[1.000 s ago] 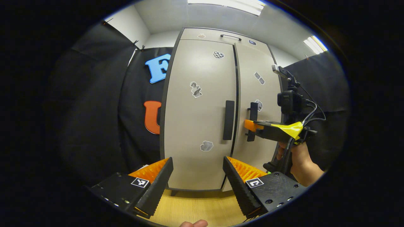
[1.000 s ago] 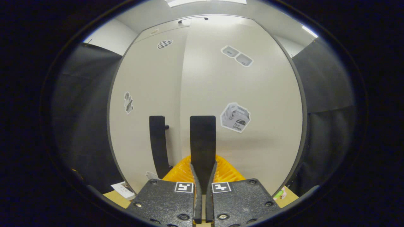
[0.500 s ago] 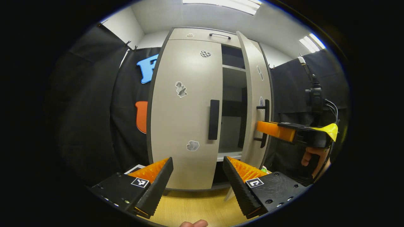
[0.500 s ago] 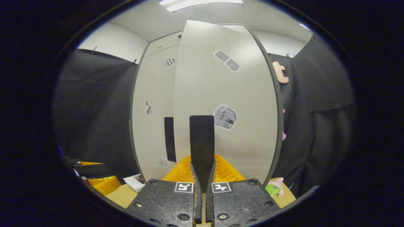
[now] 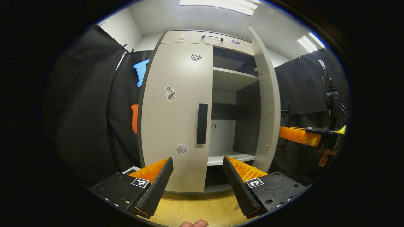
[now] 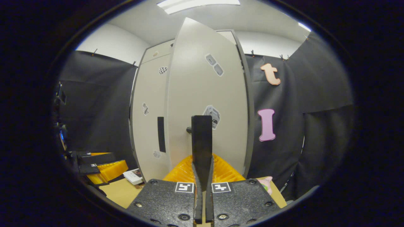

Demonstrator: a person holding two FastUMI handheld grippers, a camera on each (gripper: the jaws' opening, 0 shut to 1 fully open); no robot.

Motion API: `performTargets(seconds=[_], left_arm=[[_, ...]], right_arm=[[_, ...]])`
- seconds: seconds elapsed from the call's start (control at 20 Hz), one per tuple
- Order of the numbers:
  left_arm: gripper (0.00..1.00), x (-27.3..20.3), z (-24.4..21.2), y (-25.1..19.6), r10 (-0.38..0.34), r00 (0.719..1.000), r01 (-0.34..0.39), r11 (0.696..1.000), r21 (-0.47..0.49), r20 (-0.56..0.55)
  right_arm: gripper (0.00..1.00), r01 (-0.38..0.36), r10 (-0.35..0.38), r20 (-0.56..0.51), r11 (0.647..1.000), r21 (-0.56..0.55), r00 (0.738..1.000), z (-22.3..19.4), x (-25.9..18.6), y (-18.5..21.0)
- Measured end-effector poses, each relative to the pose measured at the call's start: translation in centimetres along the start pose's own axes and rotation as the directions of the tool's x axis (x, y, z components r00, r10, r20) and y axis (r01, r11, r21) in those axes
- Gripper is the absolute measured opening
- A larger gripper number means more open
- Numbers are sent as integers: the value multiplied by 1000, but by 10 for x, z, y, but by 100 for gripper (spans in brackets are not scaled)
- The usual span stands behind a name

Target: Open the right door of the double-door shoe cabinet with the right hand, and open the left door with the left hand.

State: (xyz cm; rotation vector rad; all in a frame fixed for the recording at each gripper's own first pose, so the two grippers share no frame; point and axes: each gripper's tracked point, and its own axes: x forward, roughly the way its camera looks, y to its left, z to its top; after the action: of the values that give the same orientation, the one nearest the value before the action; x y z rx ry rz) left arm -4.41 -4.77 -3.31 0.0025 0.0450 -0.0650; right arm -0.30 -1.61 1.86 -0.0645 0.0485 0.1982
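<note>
The beige shoe cabinet [image 5: 189, 36] stands ahead on a wooden floor. Its left door [image 5: 175, 110] is closed, with a dark vertical handle [image 5: 202, 123]. My left gripper [image 5: 197, 160] is open, short of that door and below the handle, touching nothing. The right door [image 5: 268, 104] is swung out and seen edge-on, so the bare shelves [image 5: 232, 74] inside show. My right gripper [image 6: 202, 164] is shut on the right door's handle [image 6: 202, 132], in front of the right door [image 6: 205, 94]. The right gripper [image 5: 285, 133] shows beyond that door, and the left gripper [image 6: 107, 168] at the lower left.
Black cloth walls close in on both sides of the cabinet. A booklet [image 6: 134, 176] lies on the floor by the cabinet's left foot, and a small pink and green toy [image 6: 266, 184] lies to the right. A hand [image 5: 325, 157] holds the right gripper.
The right door has swung from closed to wide open with my right gripper shut on its handle. The left gripper has stayed open and drifted slightly left.
</note>
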Motion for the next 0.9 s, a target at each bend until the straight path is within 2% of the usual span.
performTargets(seconds=[0.35, 0.5, 0.6, 0.7, 0.75, 0.85, 0.9], left_arm=[[95, 8, -6, -19, -36, 999, 36, 999, 3, -11], [95, 10, -9, -20, -41, 999, 41, 999, -2, -16], [95, 13, -10, -20, -43, 999, 43, 999, -4, -19], [95, 13, -9, -21, -45, 999, 45, 999, -2, -17], [95, 13, -9, -21, -46, 999, 46, 999, -1, -13], [95, 14, -9, -21, -47, 999, 47, 999, -1, -12], [95, 14, -8, -20, -46, 999, 46, 999, 1, -12]], right_arm=[[7, 71, -71, -4, 997, -31, 997, 1, -14, -26], [6, 116, -116, 3, 993, -31, 993, 1, -25, -52], [6, 174, -174, 8, 984, -44, 985, 1, -32, -78], [4, 273, -273, 17, 959, -71, 962, 0, -38, -108], [4, 276, -275, 26, 960, -55, 961, -1, -41, -117], [4, 204, -205, 8, 977, 58, 979, -4, -40, -111], [4, 191, -192, -5, 978, 82, 981, -9, -39, -113]])
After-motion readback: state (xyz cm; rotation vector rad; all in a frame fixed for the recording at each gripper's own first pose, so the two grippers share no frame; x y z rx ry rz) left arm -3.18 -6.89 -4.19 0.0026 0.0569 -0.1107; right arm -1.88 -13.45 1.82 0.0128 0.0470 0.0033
